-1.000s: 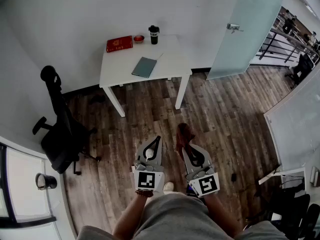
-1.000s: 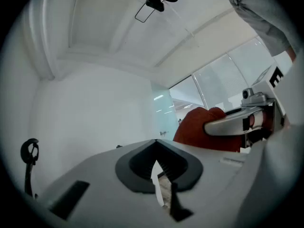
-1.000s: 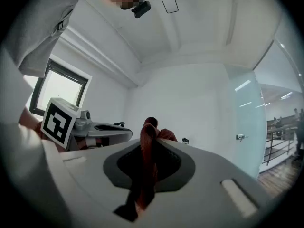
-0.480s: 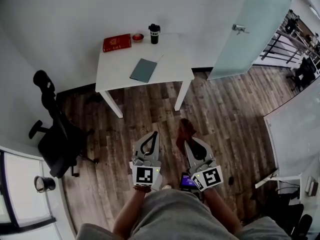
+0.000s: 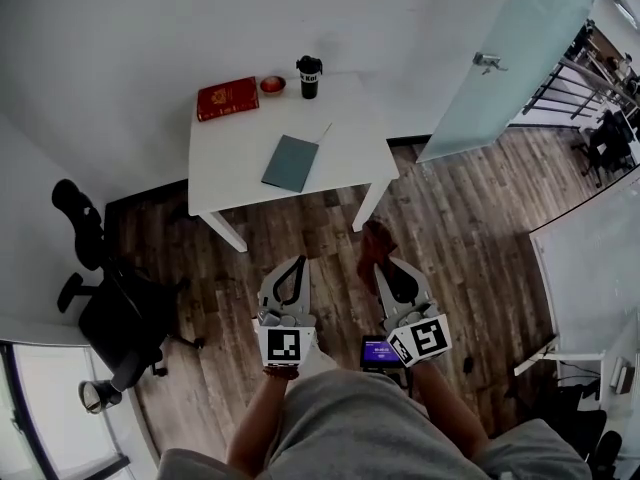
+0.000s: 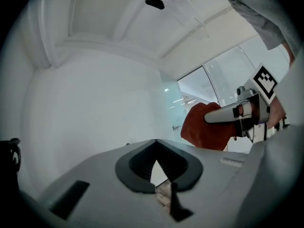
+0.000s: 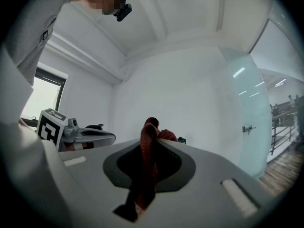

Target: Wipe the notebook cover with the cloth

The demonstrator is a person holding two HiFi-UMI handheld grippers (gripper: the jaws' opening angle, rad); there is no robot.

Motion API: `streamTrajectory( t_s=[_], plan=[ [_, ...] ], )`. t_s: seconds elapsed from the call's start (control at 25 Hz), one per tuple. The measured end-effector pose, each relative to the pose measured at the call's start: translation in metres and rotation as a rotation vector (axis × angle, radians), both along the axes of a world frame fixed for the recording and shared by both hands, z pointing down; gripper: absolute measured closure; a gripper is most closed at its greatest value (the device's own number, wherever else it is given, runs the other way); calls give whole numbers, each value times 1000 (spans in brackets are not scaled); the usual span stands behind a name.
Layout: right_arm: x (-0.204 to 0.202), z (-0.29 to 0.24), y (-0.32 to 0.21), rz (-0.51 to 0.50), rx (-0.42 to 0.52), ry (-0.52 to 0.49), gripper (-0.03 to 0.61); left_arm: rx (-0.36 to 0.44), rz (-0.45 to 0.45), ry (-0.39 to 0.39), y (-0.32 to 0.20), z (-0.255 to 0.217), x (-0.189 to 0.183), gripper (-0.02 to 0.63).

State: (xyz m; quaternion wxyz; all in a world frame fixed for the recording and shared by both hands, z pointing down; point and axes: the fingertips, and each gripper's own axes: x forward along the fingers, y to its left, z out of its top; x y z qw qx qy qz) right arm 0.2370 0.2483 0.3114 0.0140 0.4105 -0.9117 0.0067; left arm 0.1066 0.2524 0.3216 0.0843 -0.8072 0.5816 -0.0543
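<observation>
The cloth (image 5: 372, 242) is gripped between the right gripper's (image 5: 381, 265) jaws, ready for the notebook (image 5: 290, 163) ahead, while the left gripper's (image 5: 297, 263) jaws are clenched on nothing.

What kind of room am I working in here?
Probably a small office: a white desk against the wall with a notebook on it, a black swivel chair nearby, and a frosted glass door.

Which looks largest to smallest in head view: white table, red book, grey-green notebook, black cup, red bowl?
1. White table
2. red rectangular book and flat grey-green notebook, too alike to rank
3. black lidded cup
4. small round red bowl
</observation>
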Motion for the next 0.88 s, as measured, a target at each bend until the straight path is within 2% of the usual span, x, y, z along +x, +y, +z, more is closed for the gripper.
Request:
streamTrajectory(
  t_s=[0.12, 0.44, 0.72, 0.88],
  plan=[
    [-18, -1, -28, 1, -3, 15, 523, -6, -1, 19, -26, 2, -22, 612],
    [-58, 6, -90, -27, -15, 37, 524, -20, 12, -7, -83, 16, -67, 612],
    [-74, 17, -154, -95, -15, 82, 525, -65, -14, -15, -135, 36, -87, 612],
    [-82, 24, -211, -144, 2, 85, 525, -52, -30, -37, -177, 40, -93, 611]
  ],
)
